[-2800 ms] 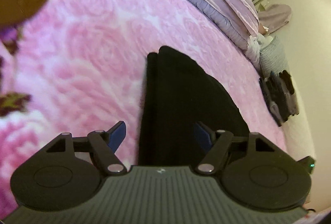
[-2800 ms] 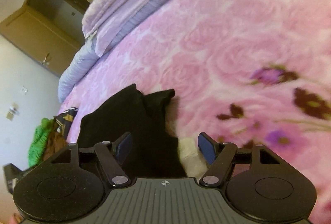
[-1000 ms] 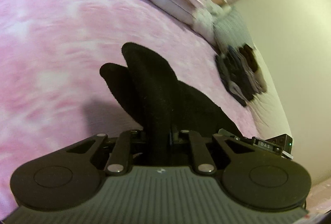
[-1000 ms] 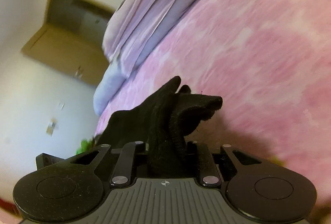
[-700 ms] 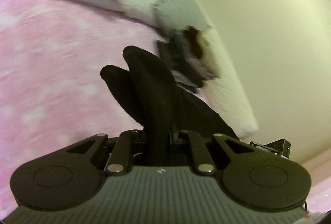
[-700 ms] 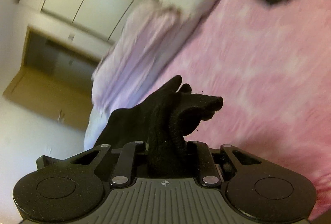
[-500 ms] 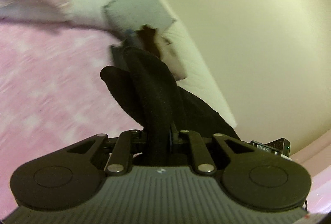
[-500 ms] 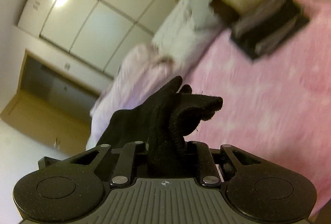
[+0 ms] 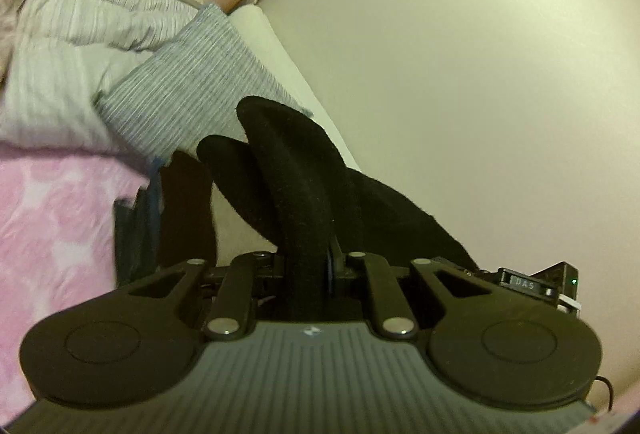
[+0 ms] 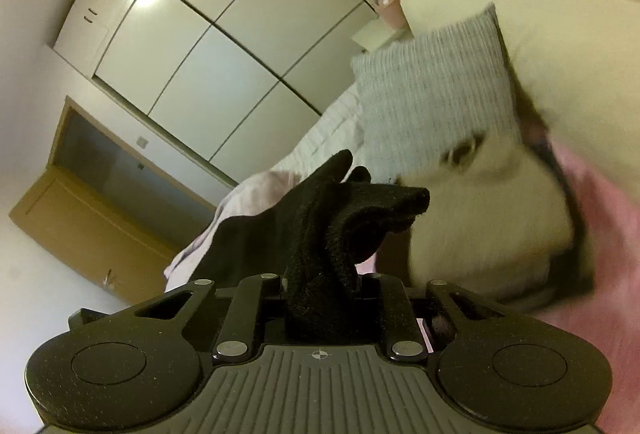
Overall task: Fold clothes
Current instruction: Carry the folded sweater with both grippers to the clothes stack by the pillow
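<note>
Left wrist: one black garment [image 9: 296, 185] (two tongs [image 9: 308, 274] clamped).

fingers: both pairs buried in black garment [image 9: 296, 193] | folded stack [image 9: 160, 209]: blurred, partly hidden

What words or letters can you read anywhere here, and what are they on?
"DAS": white letters on a small black device just past the left gripper, which is shut on the black garment.
Nothing else is readable; the right wrist view shows no writing.
</note>
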`<state>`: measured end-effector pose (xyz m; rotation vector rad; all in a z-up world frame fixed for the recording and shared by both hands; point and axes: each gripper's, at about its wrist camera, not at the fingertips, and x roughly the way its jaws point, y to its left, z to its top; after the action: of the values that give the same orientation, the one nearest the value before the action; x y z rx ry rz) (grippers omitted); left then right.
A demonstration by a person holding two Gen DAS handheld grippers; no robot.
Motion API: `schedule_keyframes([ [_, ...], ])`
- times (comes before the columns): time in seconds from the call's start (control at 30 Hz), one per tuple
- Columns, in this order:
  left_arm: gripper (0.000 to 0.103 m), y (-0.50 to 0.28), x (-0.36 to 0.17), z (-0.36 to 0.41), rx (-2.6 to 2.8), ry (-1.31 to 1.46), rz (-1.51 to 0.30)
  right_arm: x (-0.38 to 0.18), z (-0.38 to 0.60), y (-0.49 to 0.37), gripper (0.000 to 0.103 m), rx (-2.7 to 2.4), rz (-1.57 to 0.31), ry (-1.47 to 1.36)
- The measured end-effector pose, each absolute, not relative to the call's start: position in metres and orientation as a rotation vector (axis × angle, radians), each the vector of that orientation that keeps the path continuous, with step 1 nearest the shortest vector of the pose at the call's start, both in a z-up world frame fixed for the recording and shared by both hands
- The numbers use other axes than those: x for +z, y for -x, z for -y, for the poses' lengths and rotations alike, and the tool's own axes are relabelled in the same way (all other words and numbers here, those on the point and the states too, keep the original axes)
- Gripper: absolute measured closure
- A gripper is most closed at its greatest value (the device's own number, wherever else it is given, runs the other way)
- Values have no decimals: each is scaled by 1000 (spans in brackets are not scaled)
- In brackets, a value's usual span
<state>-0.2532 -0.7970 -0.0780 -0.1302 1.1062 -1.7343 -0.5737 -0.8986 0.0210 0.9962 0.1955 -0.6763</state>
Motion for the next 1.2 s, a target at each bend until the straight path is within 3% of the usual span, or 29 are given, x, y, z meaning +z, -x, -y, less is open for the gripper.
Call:
schedule_keyframes([
  [0.37, 92, 282, -108, 931, -1638, 67, -1090, -20, 1048, 599, 88, -646, -255, -978],
  [0.97, 91, 277, -199, 994, -1595, -35, -1142, -125, 1117, 606, 86, -655, -294, -1041],
  [1.03, 80, 274, -217, 998, -1548, -75, -1168, -139, 1116, 604, 83, -708, -342, -1053],
  [1.1, 70, 268, -225, 997, -1502, -100, -1162, -151, 1114, 602, 69, -812, -428, -1022],
  [1.2, 66, 258, -215, 992, -1458, -105, -1108, -145, 1108, 606, 65, -898, -472, -971],
])
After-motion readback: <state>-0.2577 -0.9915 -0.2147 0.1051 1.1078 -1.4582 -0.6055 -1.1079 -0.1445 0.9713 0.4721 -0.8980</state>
